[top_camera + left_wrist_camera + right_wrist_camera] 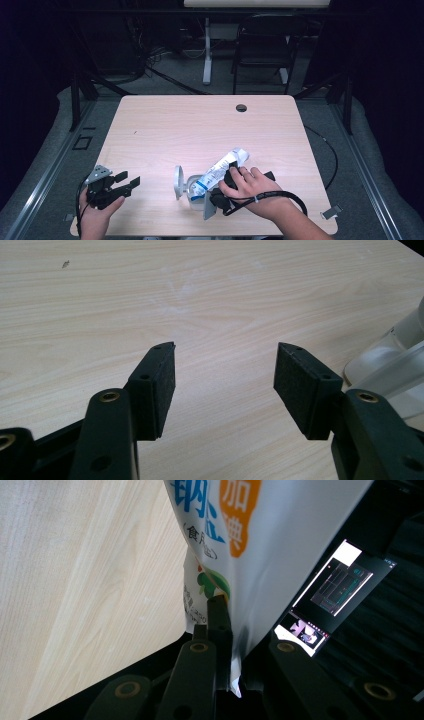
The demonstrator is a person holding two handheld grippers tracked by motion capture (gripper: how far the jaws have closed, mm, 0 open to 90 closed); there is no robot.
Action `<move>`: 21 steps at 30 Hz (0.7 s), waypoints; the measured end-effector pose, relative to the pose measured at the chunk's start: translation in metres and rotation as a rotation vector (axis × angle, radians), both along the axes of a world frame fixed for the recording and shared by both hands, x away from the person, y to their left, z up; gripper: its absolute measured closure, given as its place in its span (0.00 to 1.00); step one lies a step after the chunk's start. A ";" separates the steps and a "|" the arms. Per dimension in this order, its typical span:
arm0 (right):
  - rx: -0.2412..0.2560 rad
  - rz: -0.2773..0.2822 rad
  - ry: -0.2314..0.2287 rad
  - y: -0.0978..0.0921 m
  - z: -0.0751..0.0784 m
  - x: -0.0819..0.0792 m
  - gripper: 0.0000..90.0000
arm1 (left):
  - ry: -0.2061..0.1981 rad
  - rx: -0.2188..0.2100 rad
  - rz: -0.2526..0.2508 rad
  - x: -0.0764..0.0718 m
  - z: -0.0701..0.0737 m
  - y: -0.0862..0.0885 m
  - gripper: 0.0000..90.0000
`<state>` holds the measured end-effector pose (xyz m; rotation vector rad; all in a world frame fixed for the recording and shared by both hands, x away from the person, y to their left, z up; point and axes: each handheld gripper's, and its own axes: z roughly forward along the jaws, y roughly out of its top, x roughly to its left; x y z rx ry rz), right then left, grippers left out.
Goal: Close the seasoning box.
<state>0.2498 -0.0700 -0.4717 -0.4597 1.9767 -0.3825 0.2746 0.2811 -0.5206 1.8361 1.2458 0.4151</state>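
Note:
A white pouch point(221, 170) with blue print lies tilted, its lower end over a clear container point(198, 194) whose round lid point(178, 183) stands open. My right gripper point(223, 192), under the person's hand, is shut on the pouch's edge. In the right gripper view the pouch point(280, 540) is pinched between the jaws of that gripper point(235, 630). My left gripper point(127, 181) rests at the table's front left, open and holding nothing. Through its spread jaws, the left gripper point(225, 365) looks over bare wood, with the container point(395, 365) at the right edge.
The light wooden table point(200, 125) has a cable hole point(241, 107) near its far edge. A black chair point(265, 45) and a desk leg stand behind it. A lit phone screen point(335, 595) appears beyond the pouch in the right gripper view.

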 end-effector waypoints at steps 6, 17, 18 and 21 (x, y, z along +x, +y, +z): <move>-0.006 -0.006 0.000 0.001 0.000 -0.001 0.96 | 0.003 -0.001 -0.002 0.000 -0.001 0.000 0.47; -0.020 -0.015 -0.006 0.004 0.001 -0.002 0.96 | 0.006 0.000 -0.004 0.000 -0.001 -0.001 0.47; -0.020 -0.015 -0.006 0.004 0.001 -0.002 0.96 | 0.006 0.000 -0.004 0.000 -0.001 -0.001 0.47; -0.018 -0.015 -0.001 0.004 0.001 -0.002 0.97 | 0.005 -0.001 -0.004 0.000 -0.001 -0.001 0.47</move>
